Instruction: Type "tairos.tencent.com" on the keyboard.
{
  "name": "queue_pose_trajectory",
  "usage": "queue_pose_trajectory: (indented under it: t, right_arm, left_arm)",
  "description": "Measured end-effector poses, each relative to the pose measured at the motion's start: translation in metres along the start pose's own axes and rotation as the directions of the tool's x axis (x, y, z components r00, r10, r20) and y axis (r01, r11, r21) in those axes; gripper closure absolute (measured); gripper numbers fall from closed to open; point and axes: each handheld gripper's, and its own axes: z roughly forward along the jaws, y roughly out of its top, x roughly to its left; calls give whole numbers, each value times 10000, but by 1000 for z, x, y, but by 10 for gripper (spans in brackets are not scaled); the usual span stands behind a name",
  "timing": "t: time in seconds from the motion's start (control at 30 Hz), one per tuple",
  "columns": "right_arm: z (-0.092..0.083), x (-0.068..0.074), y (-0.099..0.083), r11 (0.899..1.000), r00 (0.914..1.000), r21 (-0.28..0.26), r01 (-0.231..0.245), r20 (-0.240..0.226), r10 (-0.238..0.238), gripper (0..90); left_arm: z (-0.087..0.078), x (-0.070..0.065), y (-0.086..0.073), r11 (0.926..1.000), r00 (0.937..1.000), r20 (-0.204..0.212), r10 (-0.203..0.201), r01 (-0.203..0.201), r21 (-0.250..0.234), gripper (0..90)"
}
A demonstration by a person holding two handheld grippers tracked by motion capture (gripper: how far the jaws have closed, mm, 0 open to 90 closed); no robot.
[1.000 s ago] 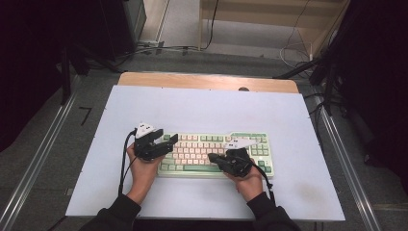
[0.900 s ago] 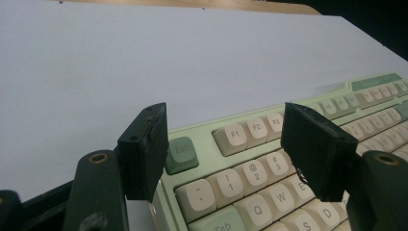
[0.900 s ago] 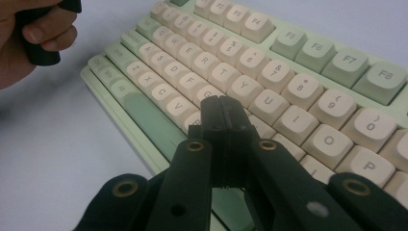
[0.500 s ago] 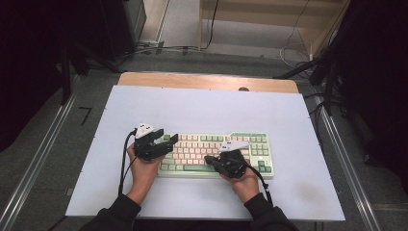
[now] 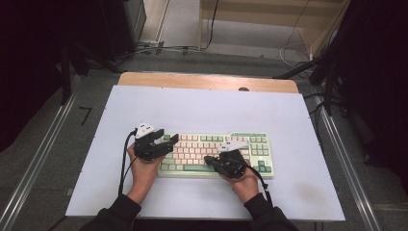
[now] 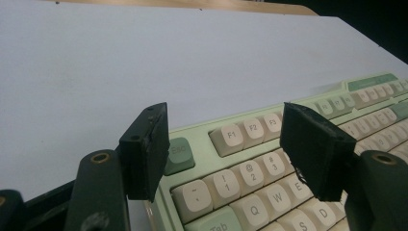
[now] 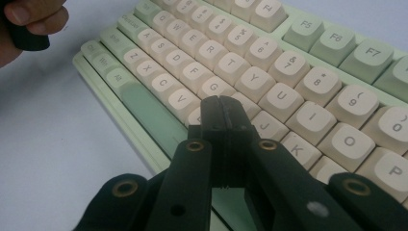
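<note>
Two hand-held grippers at work over a mechanical keyboard (image 5: 216,154), lying flat near the front edge of a pale lavender-white table mat (image 5: 207,110), long side across the table. Left gripper (image 5: 169,143) poised at the keyboard's left end, jaws wide apart with nothing between them; seen in the left gripper view hanging just above the Esc key (image 6: 179,153) and the number row, touching no key. Right gripper (image 5: 209,160) with jaws pressed fully together into a single blunt tip, angled down onto the bottom letter row, close to the long green space bar (image 7: 151,113) — seen in the right gripper view (image 7: 223,113) resting at or just above the keys between V and J; contact cannot be told for certain.

Judged step: key pressing, with the closed right tip used as one finger and the left held ready. Next move likely calls for a short, straight push down on one chosen keycap, then a clean lift — tip narrow enough for one key, yet apt to slip onto a neighbour if off-centre.

Keyboard case of smooth mint-green plastic, low and rectangular with rounded corners. Letter and number keycaps cream, matte, rounded and slightly dished on top, with grey legends; Esc, Tab, function keys and space bar green. Gripper jaws matte black, blocky, with brass-ringed pivot holes. Mat smooth, unmarked; bare wooden table edge (image 5: 207,81) beyond it.
</note>
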Motion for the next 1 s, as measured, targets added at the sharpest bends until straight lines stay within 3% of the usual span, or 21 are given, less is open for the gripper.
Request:
queue_pose_trajectory:
  t: [0.73, 1.0]
  right_arm:
    - [2, -1, 0, 9997, 9998, 185, -141, -101, 143, 872]
    - [-8, -5, 3, 9987, 9995, -406, -310, -48, 309, 831]
  left_arm:
    - [0, 0, 0, 10000, 10000, 14, 7, -7, -2, 352]
    - [-1, 0, 0, 10000, 10000, 43, -38, 38, -39, 354]
